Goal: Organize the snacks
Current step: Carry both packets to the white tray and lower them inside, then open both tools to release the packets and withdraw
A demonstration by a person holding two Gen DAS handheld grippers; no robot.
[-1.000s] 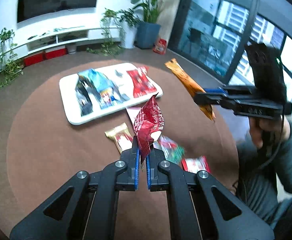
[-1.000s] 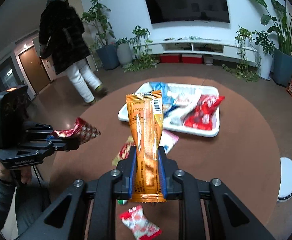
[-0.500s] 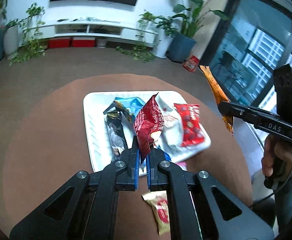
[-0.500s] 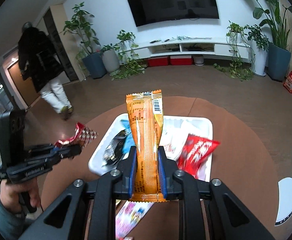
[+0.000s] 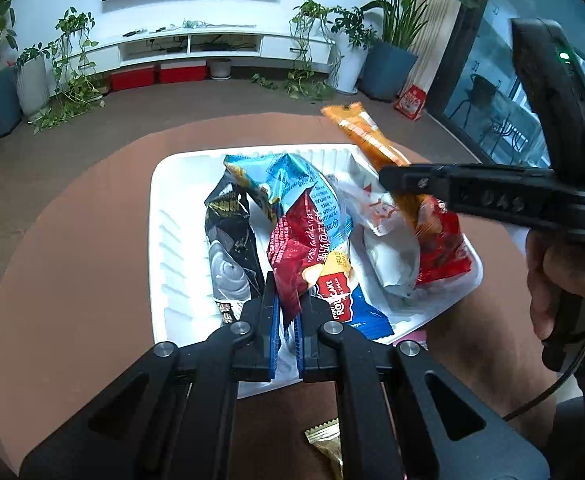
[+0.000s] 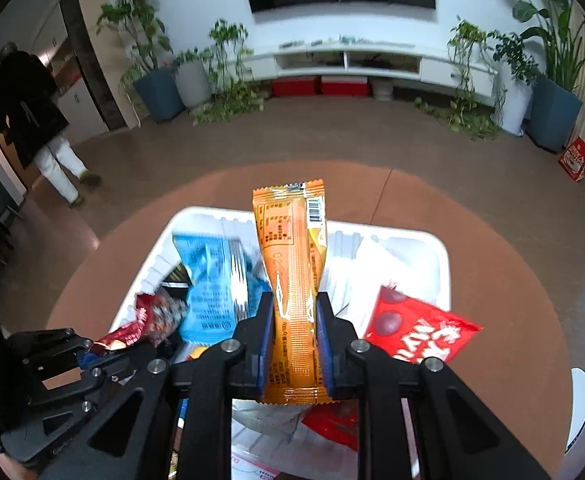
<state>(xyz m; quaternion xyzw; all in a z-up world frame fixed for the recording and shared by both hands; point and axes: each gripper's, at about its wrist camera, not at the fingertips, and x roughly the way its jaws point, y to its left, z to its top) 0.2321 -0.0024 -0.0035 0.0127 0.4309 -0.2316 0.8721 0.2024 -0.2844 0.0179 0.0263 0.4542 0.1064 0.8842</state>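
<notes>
My left gripper (image 5: 287, 312) is shut on a dark red snack packet (image 5: 296, 248) and holds it over the near side of the white tray (image 5: 160, 248). My right gripper (image 6: 294, 312) is shut on a long orange snack bar (image 6: 292, 264), upright over the same tray (image 6: 440, 264). In the left wrist view the right gripper (image 5: 396, 182) reaches in from the right with the orange bar (image 5: 368, 140) above the tray's right half. The tray holds a black packet (image 5: 232, 248), a light blue packet (image 5: 288, 180), a white packet (image 5: 388, 248) and a red packet (image 5: 444, 248).
The tray lies on a round brown table (image 5: 72, 220). A gold-wrapped snack (image 5: 328, 444) lies on the table near me, and a pink-white packet (image 6: 260, 460) below the right gripper. A person (image 6: 32, 120) walks at the far left of the room.
Both grippers have moved forward over the tray with their snacks still held. The right gripper has come close to the left one. The person has walked further away.
</notes>
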